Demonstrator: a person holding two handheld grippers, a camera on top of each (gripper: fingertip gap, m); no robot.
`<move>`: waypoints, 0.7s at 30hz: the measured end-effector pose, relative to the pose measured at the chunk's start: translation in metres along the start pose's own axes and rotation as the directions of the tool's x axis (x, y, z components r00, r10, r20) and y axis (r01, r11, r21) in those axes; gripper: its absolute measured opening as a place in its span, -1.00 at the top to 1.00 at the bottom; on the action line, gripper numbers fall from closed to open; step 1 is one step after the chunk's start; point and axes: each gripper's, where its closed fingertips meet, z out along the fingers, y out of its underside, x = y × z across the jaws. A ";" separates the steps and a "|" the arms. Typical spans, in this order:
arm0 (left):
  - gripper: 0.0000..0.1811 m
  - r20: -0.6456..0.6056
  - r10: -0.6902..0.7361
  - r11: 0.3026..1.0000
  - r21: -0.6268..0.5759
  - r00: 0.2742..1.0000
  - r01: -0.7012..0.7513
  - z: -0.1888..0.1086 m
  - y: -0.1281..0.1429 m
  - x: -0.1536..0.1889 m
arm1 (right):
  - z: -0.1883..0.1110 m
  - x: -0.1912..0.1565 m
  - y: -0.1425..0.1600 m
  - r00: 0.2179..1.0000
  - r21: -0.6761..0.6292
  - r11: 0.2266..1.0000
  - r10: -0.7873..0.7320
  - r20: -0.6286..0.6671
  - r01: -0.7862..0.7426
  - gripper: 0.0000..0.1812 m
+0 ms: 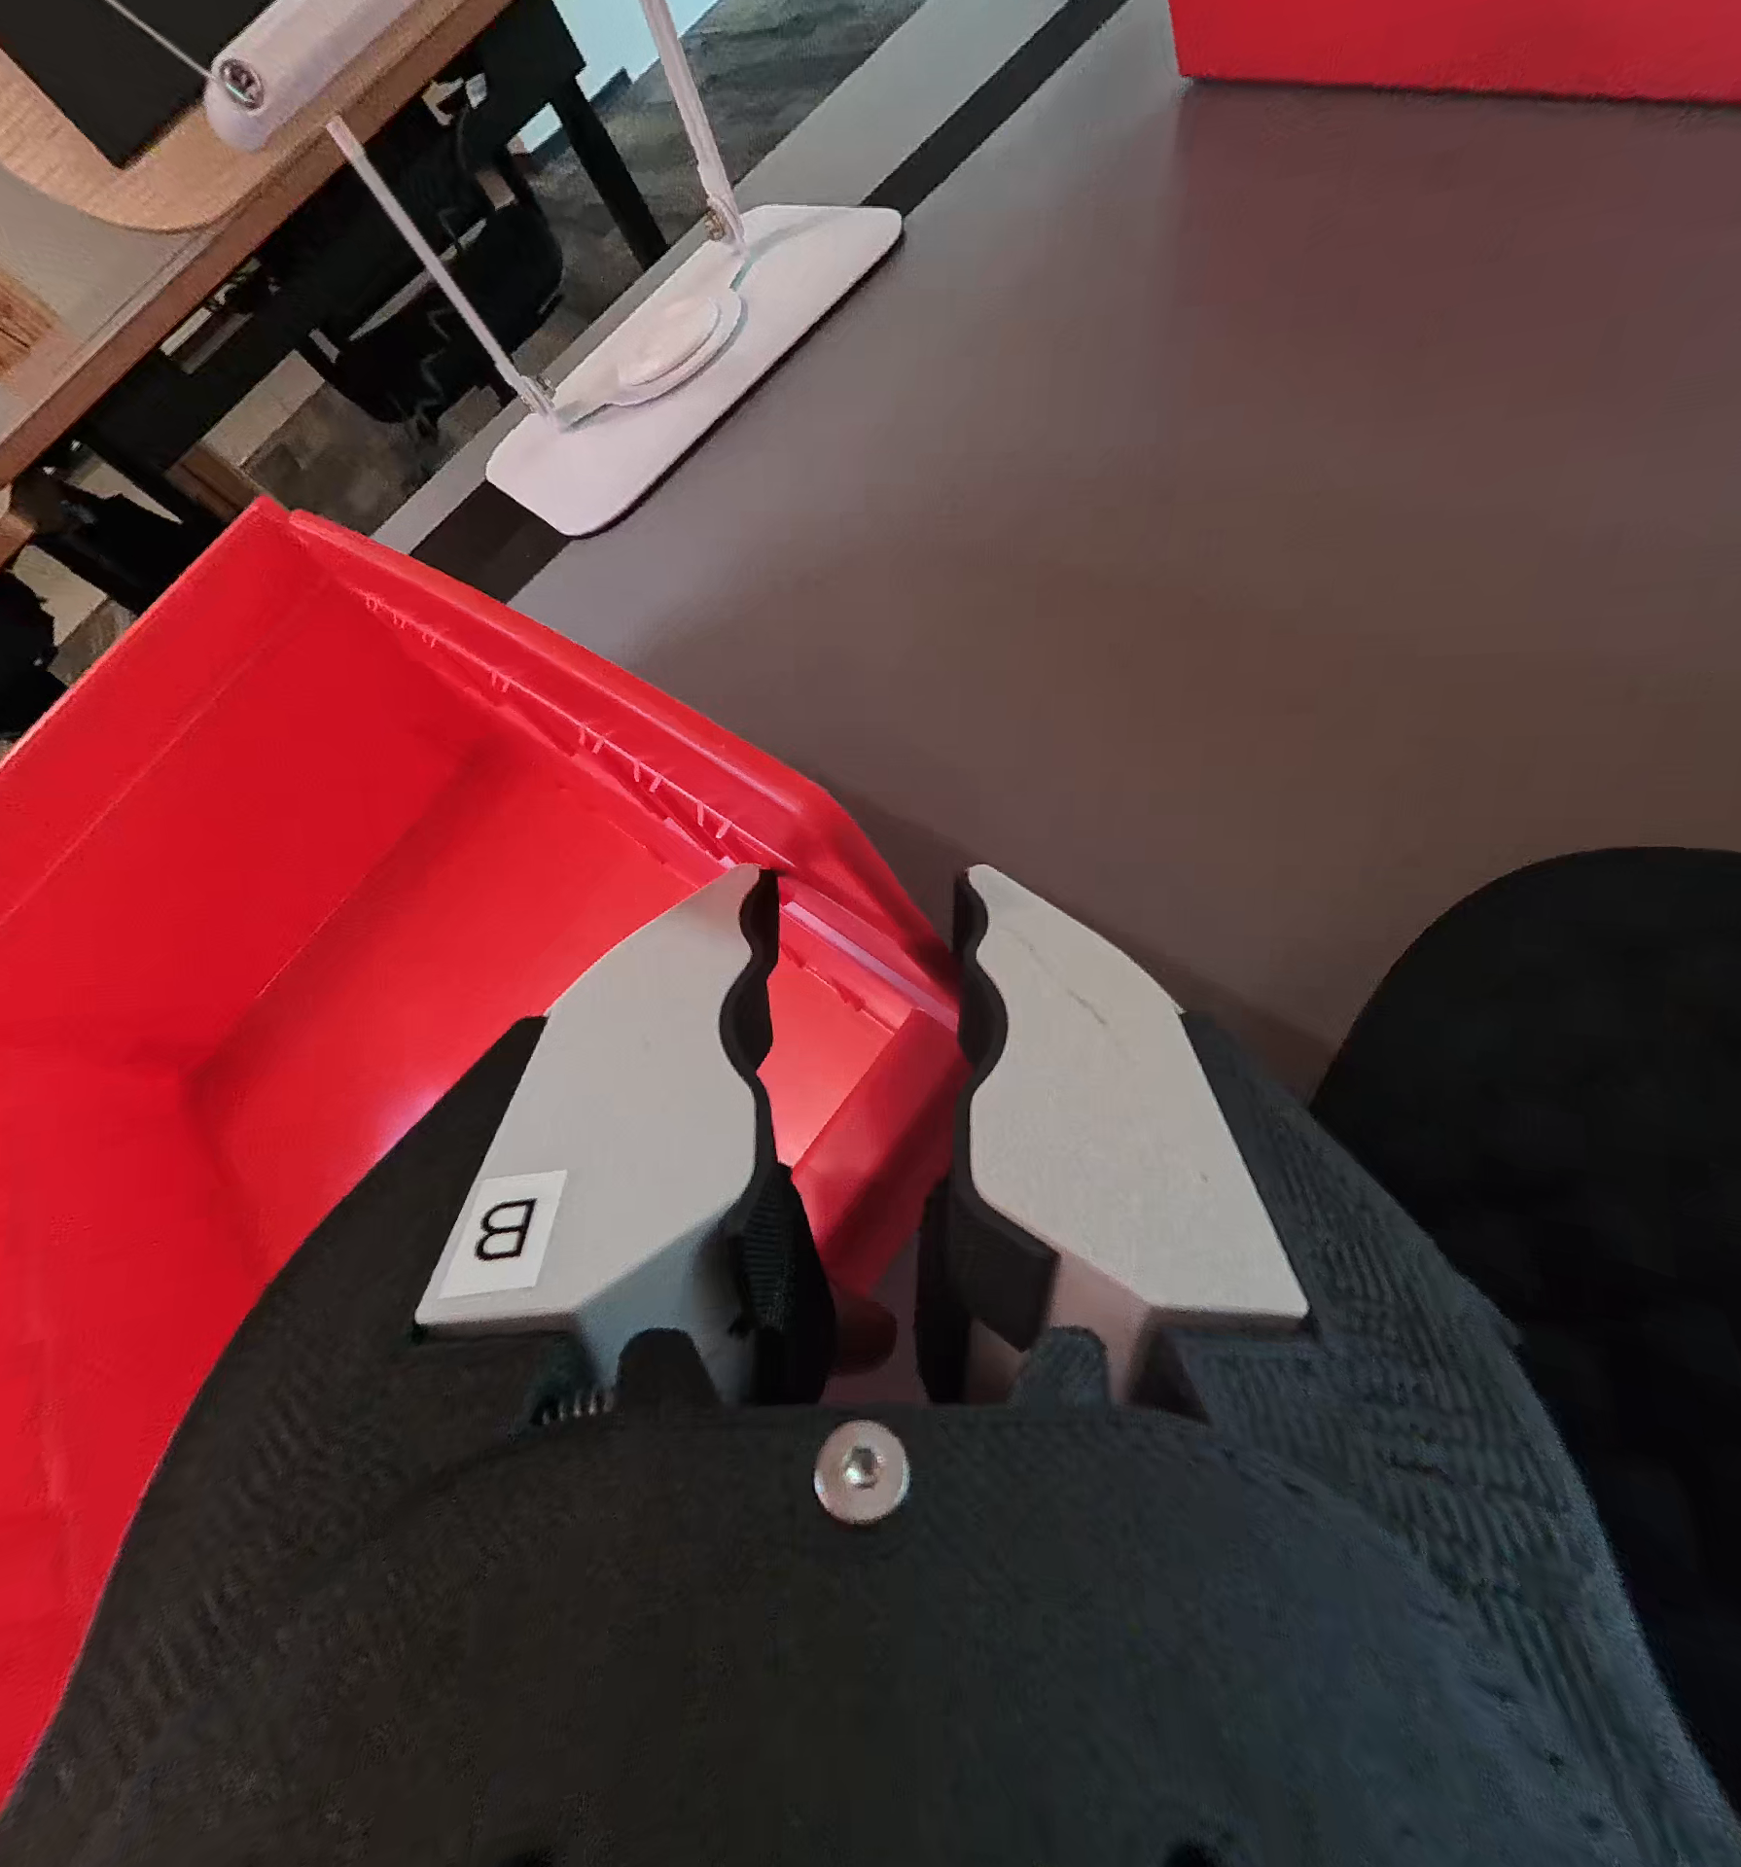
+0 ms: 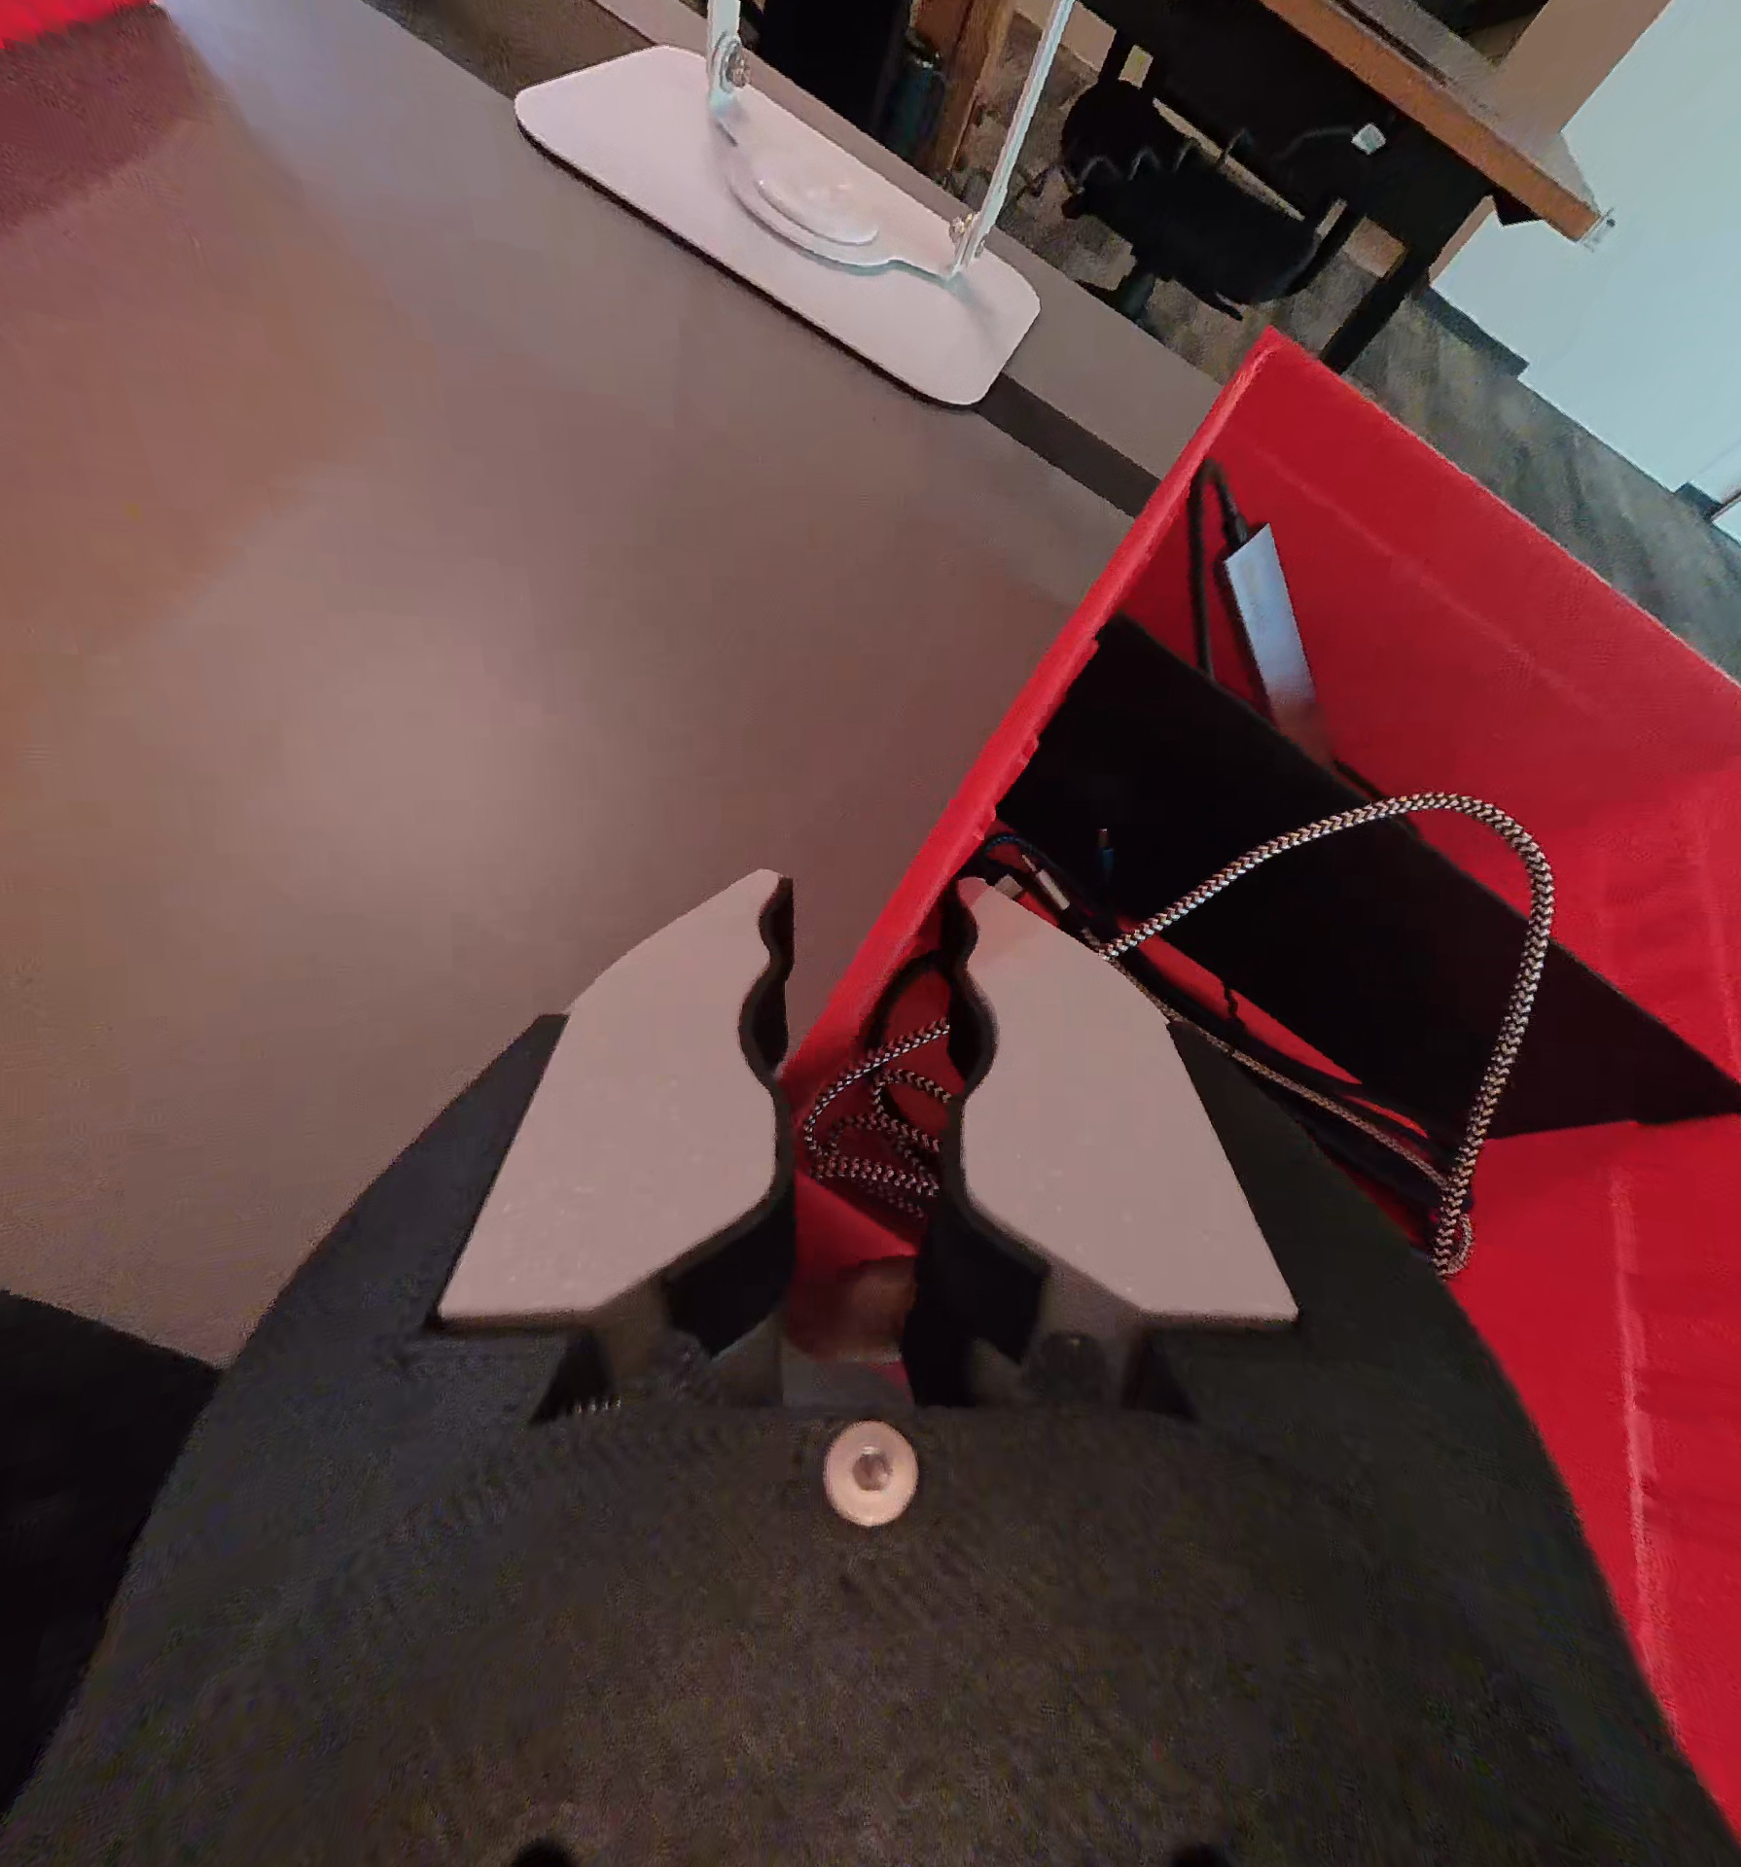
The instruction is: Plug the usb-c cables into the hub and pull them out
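Right gripper point(image 2: 872, 970) at lower centre, jaws apart, empty, over bin point(image 2: 1574, 768) rim. Braided cable point(image 2: 1513, 990) right of centre; hub point(image 2: 1266, 616) upper right, against wall. Left gripper point(image 1: 866, 970) jaws apart, empty. Advice: descend vertically, pinch cable near plug, avoid loops.

Open surface point(image 2: 341, 657): bare between the two red bins, free passage.
Left bin point(image 1: 644, 748): wall crosses the left claw point(image 1: 861, 909) tips.
Right bin point(image 2: 1099, 647): braided cable point(image 2: 1513, 970) loops and black panel point(image 2: 1301, 909) crowd the interior.
Far edge: white stand base point(image 2: 644, 152).
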 end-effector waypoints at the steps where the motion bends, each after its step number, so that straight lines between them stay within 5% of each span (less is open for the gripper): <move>1: 0.66 0.002 0.007 1.000 0.001 1.000 -0.007 0.001 0.000 0.000 | -0.001 0.001 0.001 1.000 0.000 1.000 -0.009 -0.001 0.009 0.71; 8: 0.66 0.017 0.031 0.999 -0.019 0.999 -0.031 0.004 -0.002 0.000 | -0.007 0.027 0.012 0.982 -0.027 0.998 -0.066 -0.178 0.062 0.91; 17: 0.66 0.012 0.020 1.000 -0.003 1.000 -0.020 0.003 -0.001 0.000 | -0.007 0.026 0.011 0.983 -0.001 1.000 -0.004 -0.183 0.004 0.91; 18: 0.66 0.013 0.013 1.000 0.003 1.000 -0.013 0.003 -0.001 0.000 | -0.008 0.026 0.009 0.982 0.007 1.000 0.011 -0.188 -0.010 0.89; 21: 0.54 0.032 -0.043 0.998 0.054 0.999 0.041 -0.005 -0.008 0.000 | -0.024 0.021 -0.008 0.977 0.102 0.990 0.110 -0.180 -0.093 0.35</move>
